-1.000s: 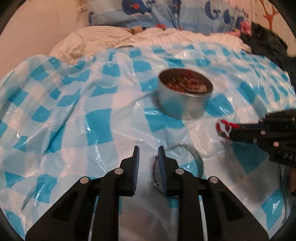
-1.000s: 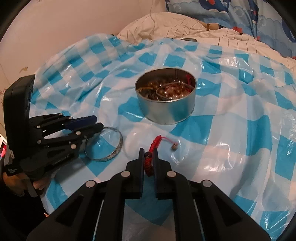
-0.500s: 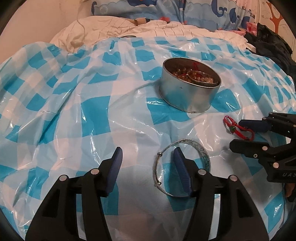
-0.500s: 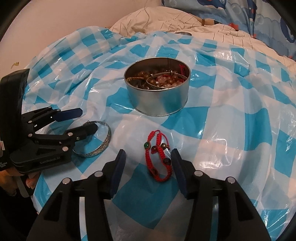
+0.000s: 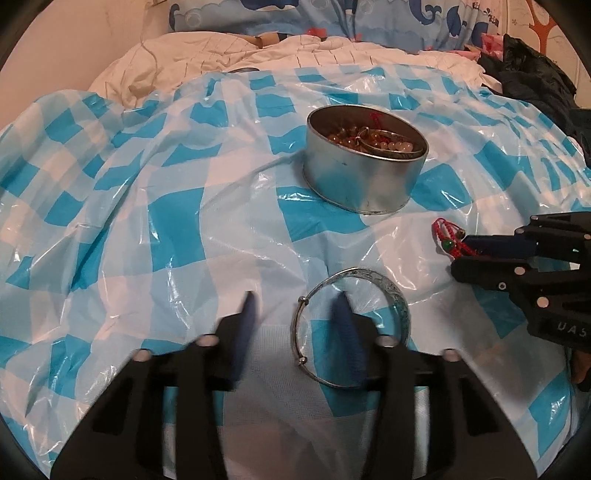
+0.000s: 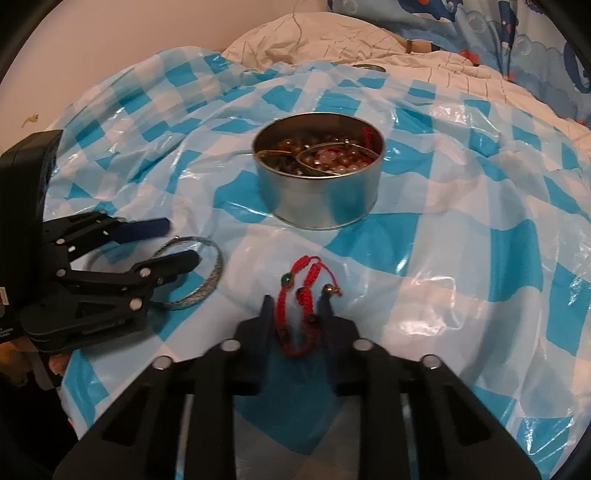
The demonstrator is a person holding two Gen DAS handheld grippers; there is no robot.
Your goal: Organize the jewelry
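A round metal tin (image 5: 364, 173) (image 6: 317, 181) full of beads and bracelets stands on the blue-checked plastic sheet. A silver bangle (image 5: 391, 291) (image 6: 208, 273) lies flat in front of it. My left gripper (image 5: 297, 321) (image 6: 177, 240) is open, its right finger inside the bangle's ring and its left finger outside. A red cord bracelet (image 6: 304, 295) (image 5: 448, 240) with small beads lies on the sheet. My right gripper (image 6: 295, 310) (image 5: 465, 251) is open, its fingers on either side of the red bracelet.
A rumpled white quilt (image 5: 236, 59) and a blue whale-print pillow (image 5: 332, 18) lie behind the sheet. Dark clothing (image 5: 528, 74) is heaped at the far right. A pale wall (image 6: 110, 44) rises at the left.
Both grippers opened. The right one let go of the red bracelet, which now lies on the sheet. Both have since narrowed a little around the bangle's edge and the bracelet.
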